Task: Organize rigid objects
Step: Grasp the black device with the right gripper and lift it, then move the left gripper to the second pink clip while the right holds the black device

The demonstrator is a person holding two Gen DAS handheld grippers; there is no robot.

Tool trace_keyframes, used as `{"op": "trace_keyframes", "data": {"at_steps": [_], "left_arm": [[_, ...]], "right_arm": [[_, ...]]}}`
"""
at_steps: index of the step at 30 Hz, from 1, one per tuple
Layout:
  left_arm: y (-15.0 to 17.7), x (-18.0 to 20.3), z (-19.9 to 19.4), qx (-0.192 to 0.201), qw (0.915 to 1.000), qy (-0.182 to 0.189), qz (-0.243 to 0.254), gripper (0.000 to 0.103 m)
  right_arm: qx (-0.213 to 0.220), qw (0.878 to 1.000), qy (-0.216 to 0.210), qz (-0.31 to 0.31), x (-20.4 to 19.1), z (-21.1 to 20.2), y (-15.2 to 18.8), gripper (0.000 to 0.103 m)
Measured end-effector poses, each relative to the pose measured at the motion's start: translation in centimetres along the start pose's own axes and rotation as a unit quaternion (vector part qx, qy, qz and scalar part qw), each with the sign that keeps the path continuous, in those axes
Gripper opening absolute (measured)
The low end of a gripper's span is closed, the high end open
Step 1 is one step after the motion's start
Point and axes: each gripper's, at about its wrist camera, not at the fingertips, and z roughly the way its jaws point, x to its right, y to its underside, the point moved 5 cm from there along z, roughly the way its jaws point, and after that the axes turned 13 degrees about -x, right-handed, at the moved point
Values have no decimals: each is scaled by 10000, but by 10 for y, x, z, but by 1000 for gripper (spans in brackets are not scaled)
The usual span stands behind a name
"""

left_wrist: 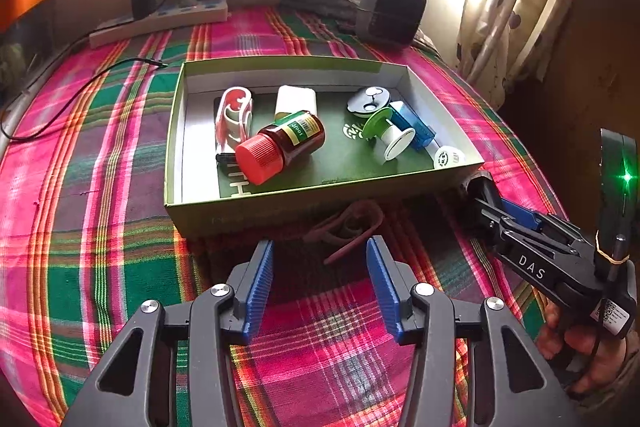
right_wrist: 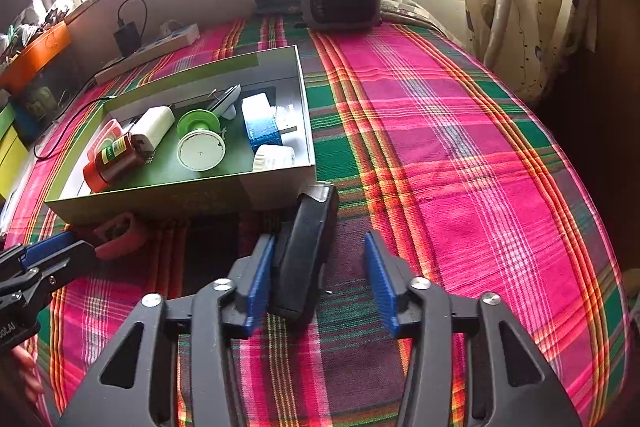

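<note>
Plaid cloth [right_wrist: 460,131] covers the surface beneath a bright window. At twelve o'clock from the left gripper [left_wrist: 320,281] sits an open box [left_wrist: 256,211] holding a bottle [left_wrist: 286,145], spool [left_wrist: 386,133] and other items. Its jaws stand released, a pink clip [left_wrist: 348,227] lying just beyond them. The right gripper [right_wrist: 320,277] brackets a black stapler [right_wrist: 304,251]; only the left pad touches, so it is not clenched.
</note>
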Motion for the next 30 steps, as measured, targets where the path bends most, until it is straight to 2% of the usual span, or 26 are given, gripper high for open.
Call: {"op": "trace_keyframes", "data": {"at_steps": [4, 30], "left_arm": [[-1, 5, 5, -81, 9999, 11, 61, 47], [15, 58, 14, -273, 9986, 240, 373, 47]], "right_arm": [[16, 9999, -117, 16, 4, -1, 0, 24], [13, 9993, -357, -110, 28, -4, 5, 24]]}}
